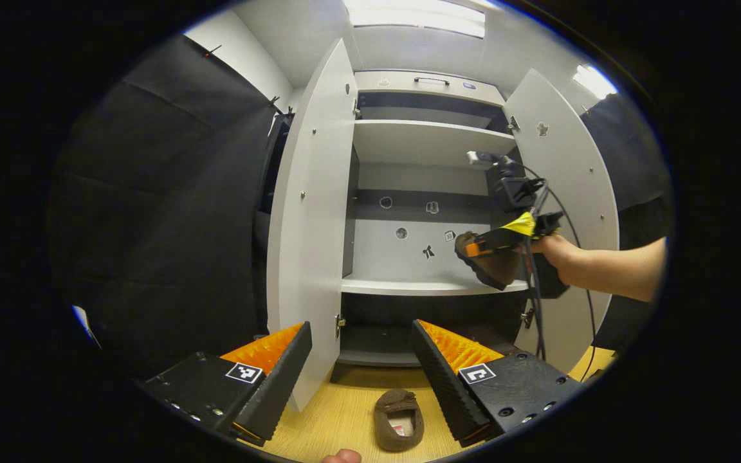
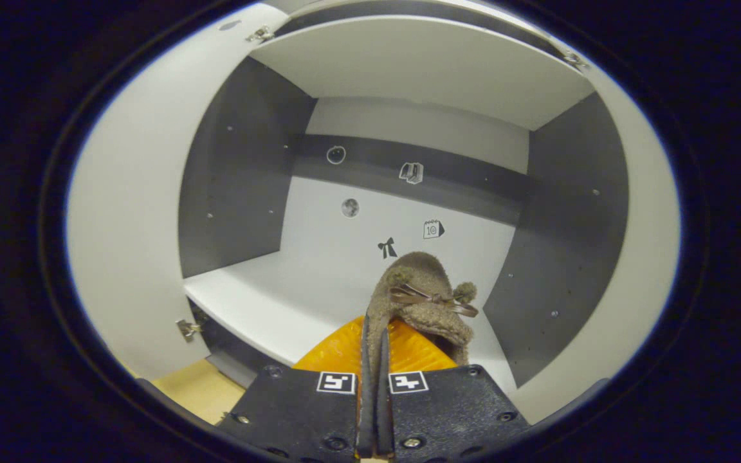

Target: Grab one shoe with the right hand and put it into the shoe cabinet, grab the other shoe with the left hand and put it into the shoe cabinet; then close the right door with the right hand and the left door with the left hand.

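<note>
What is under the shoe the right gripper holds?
The white cabinet shelf lies under the held shoe, bare where visible; the right gripper hides the patch straight below.

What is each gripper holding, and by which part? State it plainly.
The right gripper is shut on a brown shoe, pinching the edge of its opening. The left gripper is open and holds nothing; the other shoe lies on the floor.
</note>
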A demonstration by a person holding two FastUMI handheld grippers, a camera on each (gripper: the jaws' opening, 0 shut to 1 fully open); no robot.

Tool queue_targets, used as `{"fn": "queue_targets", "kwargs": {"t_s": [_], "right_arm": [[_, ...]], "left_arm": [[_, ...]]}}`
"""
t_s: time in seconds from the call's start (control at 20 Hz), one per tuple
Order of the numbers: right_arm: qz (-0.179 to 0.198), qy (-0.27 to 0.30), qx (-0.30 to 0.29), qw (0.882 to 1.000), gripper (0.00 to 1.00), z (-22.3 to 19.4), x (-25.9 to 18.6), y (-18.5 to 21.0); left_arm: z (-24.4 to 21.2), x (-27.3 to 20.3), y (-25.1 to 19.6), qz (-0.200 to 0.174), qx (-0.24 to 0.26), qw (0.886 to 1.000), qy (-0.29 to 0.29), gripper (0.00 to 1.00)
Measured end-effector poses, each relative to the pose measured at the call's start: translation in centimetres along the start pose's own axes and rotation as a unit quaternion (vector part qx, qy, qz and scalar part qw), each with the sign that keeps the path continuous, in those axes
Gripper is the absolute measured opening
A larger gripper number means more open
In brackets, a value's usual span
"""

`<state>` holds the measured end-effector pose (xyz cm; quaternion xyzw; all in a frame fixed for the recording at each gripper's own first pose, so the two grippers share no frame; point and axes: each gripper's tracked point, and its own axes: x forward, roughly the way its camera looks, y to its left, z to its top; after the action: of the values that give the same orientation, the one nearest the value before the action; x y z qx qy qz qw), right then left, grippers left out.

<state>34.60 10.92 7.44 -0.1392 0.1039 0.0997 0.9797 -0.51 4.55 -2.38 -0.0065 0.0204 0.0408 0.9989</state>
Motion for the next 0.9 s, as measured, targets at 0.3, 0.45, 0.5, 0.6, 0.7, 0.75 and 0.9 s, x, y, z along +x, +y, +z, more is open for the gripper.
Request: {"fn": "queue_targets", "kwargs": {"t_s": [0.3, 0.45, 0.5, 0.6, 0.7, 0.75, 0.9], "right_arm": [[-0.017, 0.123, -0.016, 0.992, 0.06, -1.8, 6.8, 0.2], [-0.026, 0.162, -0.024, 0.986, 0.07, -2.7, 8.0, 0.6], [-0.041, 0.161, -0.027, 0.986, 0.07, -2.5, 8.0, 0.2], [-0.052, 0.166, -0.023, 0.984, 0.13, -2.7, 8.4, 0.3], [-0.047, 0.178, -0.023, 0.983, 0.27, -2.8, 8.0, 0.9], [-0.045, 0.174, -0.022, 0.984, 0.51, -2.3, 7.5, 1.2], [-0.034, 0.141, -0.016, 0.989, 0.43, -0.1, 5.0, 1.3]], "left_arm": [[-0.3, -0.2, 0.9, 0.016, -0.004, 1.000, 0.005, 0.95], [-0.5, -0.3, 1.6, 0.025, -0.012, 1.000, 0.005, 0.95], [-0.4, -0.2, 1.8, 0.028, -0.013, 1.000, 0.005, 0.95], [-0.4, -0.1, 2.0, 0.030, -0.016, 0.999, 0.006, 0.95], [0.0, -0.2, 2.2, 0.030, -0.019, 0.999, -0.001, 0.95], [0.3, -0.3, 2.2, 0.031, -0.019, 0.999, -0.006, 0.95], [0.0, -0.1, 2.3, 0.029, -0.020, 0.999, -0.008, 0.95]]}}
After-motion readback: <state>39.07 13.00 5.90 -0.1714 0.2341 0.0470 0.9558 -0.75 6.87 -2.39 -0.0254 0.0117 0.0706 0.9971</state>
